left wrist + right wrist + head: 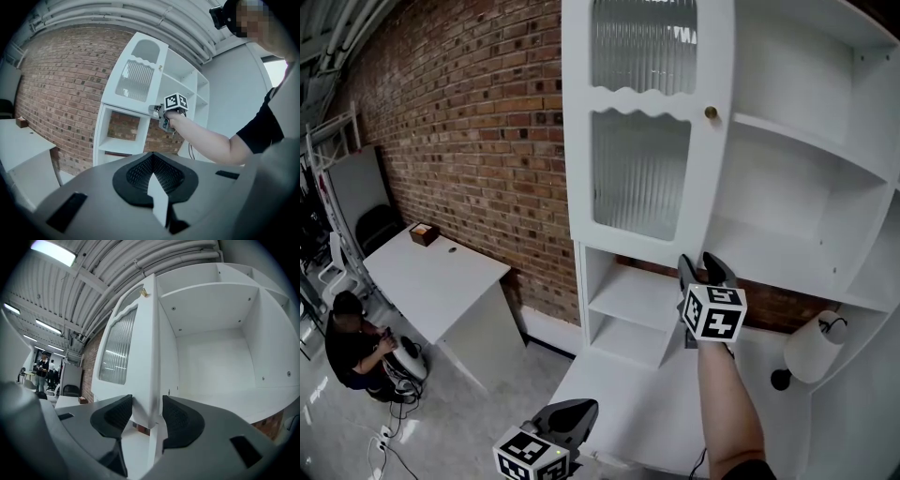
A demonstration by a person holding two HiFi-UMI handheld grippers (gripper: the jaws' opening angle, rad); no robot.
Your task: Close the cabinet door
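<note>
- The left gripper (152,176) hangs low over the near edge of the white counter (623,398). Its jaws are drawn together on nothing I can name, and it seems to have no part in this step.
- The right gripper (700,265) sits at the bottom corner of the cabinet door (642,122), on the side of the knob (711,112). Its jaws stand wide with the door's free edge between them, and the pads are not plainly squeezing.
- The door stands swung out from the cabinet (806,155). It probably wants a steady push along its arc, pad flat on the front face, until it meets the frame.
- Nothing seems to block the swing; the paper roll (811,349) at the counter's right edge is well apart.
- Farther off are a brick wall (469,122), a white desk (431,277) and a person (352,342) crouched beside it.
</note>
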